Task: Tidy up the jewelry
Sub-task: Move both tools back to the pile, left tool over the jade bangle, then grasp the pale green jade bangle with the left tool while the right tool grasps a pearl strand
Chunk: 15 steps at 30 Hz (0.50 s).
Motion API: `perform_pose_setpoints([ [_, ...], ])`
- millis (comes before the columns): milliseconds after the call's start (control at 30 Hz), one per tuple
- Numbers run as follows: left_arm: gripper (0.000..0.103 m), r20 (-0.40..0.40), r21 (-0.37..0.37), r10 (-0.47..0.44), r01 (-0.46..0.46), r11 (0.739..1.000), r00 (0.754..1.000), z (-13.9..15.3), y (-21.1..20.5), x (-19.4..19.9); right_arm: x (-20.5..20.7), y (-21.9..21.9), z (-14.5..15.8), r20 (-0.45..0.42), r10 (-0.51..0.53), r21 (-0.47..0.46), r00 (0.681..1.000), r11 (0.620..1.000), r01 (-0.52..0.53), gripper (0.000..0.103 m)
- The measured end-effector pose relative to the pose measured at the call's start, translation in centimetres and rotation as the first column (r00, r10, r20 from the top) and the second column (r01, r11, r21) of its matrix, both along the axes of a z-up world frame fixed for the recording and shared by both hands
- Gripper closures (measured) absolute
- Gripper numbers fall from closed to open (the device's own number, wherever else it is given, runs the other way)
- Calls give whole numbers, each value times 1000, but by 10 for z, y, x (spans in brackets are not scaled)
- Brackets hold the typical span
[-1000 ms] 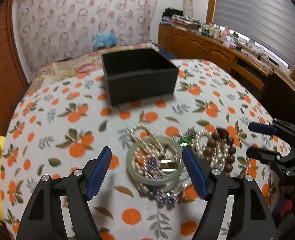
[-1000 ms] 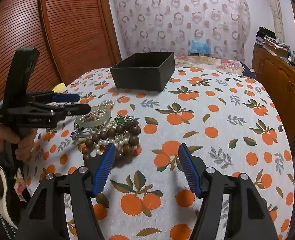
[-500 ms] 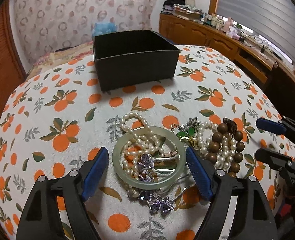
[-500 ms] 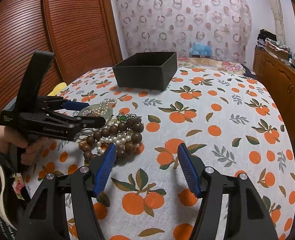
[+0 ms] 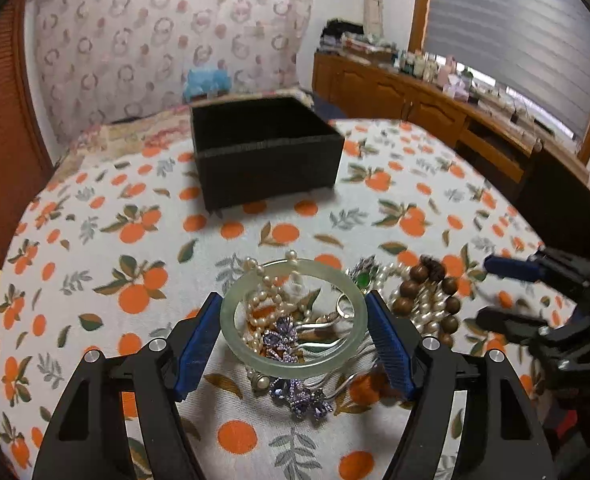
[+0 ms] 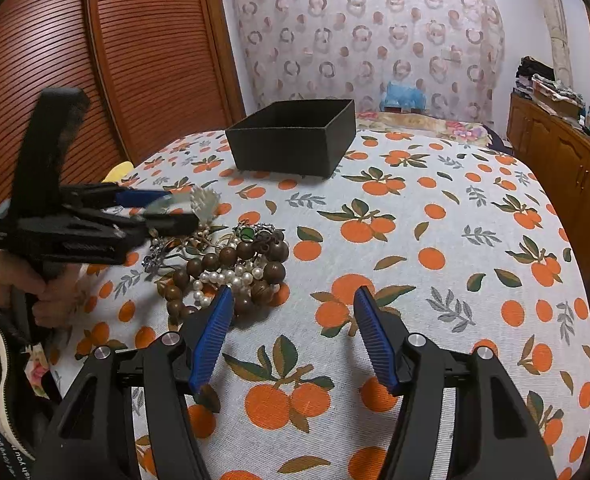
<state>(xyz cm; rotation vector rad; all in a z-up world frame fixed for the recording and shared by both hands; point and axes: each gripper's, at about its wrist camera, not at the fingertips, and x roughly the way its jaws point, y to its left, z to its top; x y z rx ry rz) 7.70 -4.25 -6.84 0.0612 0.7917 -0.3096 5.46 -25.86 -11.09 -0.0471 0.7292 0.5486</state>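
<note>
Although blurred in the right wrist view, plainly clasped by a hand (image 6: 35,284) at 9 o'clock of the jewelry heap: left gripper (image 5: 292,298), jaws just now closing, blue pads set against opposite sides of the jade bangle (image 5: 295,368), pinching it at 3 and 9 o'clock of its ring. Tilted a little, far rim higher than near rim. Well apart at 12 o'clock of the bangle, on the orange-print tablecloth (image 5: 95,240): open black box (image 5: 267,168), inside hidden. Across the ring and over its far rim, a pearl strand (image 5: 263,304); at the bangle's 6 o'clock, lying on the cloth, a purple crystal piece (image 5: 303,398). Just beside at 2 o'clock, a small green stone piece (image 5: 362,279); at 3 o'clock, a wooden bead bracelet (image 5: 409,288) tangled with more pearls. Farthest right, right gripper (image 6: 293,292), spread wide above bare cloth, nothing between the pads, left pad just beside the wooden beads at their 6 o'clock.
</note>
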Motion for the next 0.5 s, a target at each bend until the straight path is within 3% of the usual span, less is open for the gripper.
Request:
perform_pose_setpoints([
  [267, 34, 81, -35, 4, -2, 999, 997, 28, 5, -17, 1, 0, -1, -10, 1, -2, 1000, 1000, -1, 39],
  [500, 34, 101, -50, -2, 7, 999, 995, 40, 9, -24, 3, 1, -3, -22, 0, -8, 1000, 1000, 0, 39],
])
